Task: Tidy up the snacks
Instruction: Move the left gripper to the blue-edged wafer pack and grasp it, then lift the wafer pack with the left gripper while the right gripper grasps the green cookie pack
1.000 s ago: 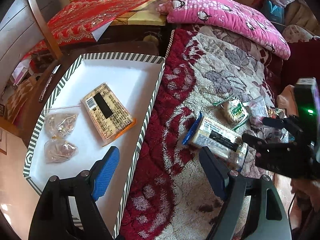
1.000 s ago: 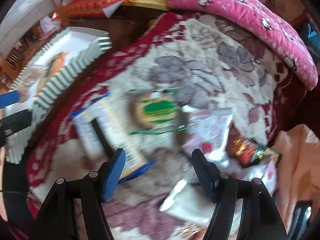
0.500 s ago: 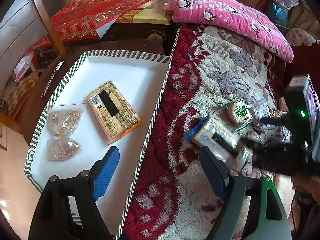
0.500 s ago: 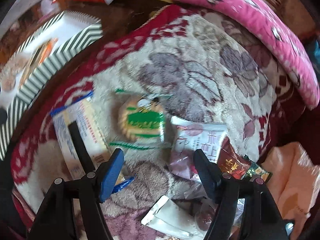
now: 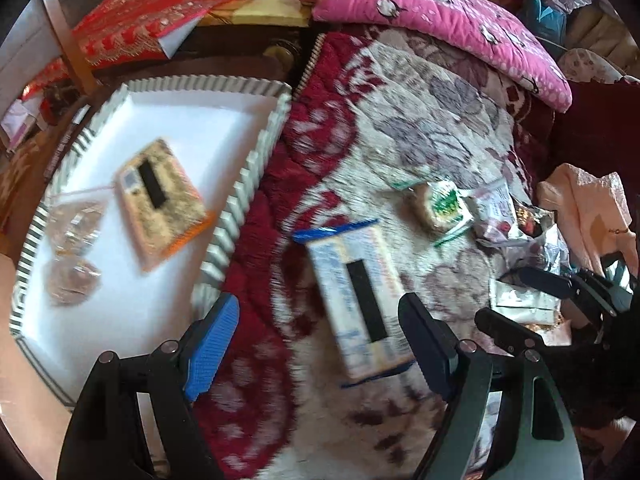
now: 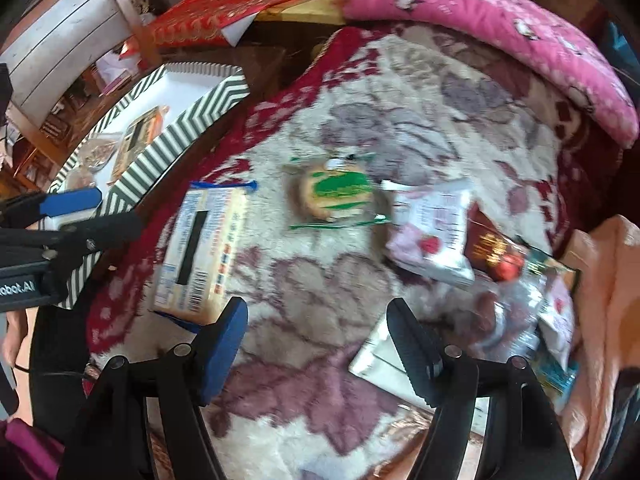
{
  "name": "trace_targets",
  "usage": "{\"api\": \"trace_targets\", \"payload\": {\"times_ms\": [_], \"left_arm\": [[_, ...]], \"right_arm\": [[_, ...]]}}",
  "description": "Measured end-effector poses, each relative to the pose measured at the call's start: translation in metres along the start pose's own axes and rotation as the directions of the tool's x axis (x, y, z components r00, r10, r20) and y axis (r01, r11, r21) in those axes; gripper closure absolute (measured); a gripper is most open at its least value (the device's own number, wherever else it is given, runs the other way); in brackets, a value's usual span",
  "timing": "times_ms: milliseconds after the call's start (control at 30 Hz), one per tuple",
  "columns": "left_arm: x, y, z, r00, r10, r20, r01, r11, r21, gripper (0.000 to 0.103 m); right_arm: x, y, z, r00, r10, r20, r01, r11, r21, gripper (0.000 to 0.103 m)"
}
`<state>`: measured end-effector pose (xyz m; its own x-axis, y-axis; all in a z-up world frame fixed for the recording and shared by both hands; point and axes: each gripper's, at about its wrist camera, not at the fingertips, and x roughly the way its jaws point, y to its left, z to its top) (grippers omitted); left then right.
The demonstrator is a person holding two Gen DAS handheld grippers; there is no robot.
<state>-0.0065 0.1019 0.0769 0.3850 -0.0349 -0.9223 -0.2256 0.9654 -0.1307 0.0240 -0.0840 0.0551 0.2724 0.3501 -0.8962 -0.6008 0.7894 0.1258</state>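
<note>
A plush red-and-cream floral blanket [image 5: 400,128] covers the bed, bordered by a pink quilted pillow [image 5: 440,12]. A flat blue-edged cracker packet [image 5: 356,296] lies below the left gripper [image 5: 320,344], whose fingers are held apart, empty. The right gripper [image 6: 316,344] is likewise spread over bare pile. Three packets are seen in the striped-rimmed white cardboard tray [image 5: 256,152], just beside the blanket.
</note>
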Motion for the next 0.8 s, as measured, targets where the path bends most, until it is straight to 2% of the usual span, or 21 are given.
{"api": "trace_targets", "payload": {"times_ms": [100,400,600,800], "left_arm": [[0.011,-0.008,0.000,1.000,-0.002,-0.023,0.001,1.000,-0.008,0.022],[0.042,-0.012,0.004,0.997,-0.030,-0.068,0.023,0.995,-0.093,0.022],[0.060,-0.008,0.003,0.994,-0.024,-0.110,0.011,0.993,-0.119,0.022],[0.061,-0.002,0.001,0.993,-0.020,-0.119,0.007,0.994,-0.109,0.022]], "right_arm": [[-0.004,-0.011,-0.004,1.000,0.007,0.006,-0.007,0.999,0.043,0.027],[-0.006,-0.026,-0.004,0.999,0.027,0.030,-0.029,0.997,0.077,0.027],[-0.001,-0.023,0.022,0.998,0.012,0.060,-0.015,0.999,0.050,0.027],[0.018,-0.012,0.057,0.999,-0.007,0.051,0.007,1.000,-0.002,0.027]]}}
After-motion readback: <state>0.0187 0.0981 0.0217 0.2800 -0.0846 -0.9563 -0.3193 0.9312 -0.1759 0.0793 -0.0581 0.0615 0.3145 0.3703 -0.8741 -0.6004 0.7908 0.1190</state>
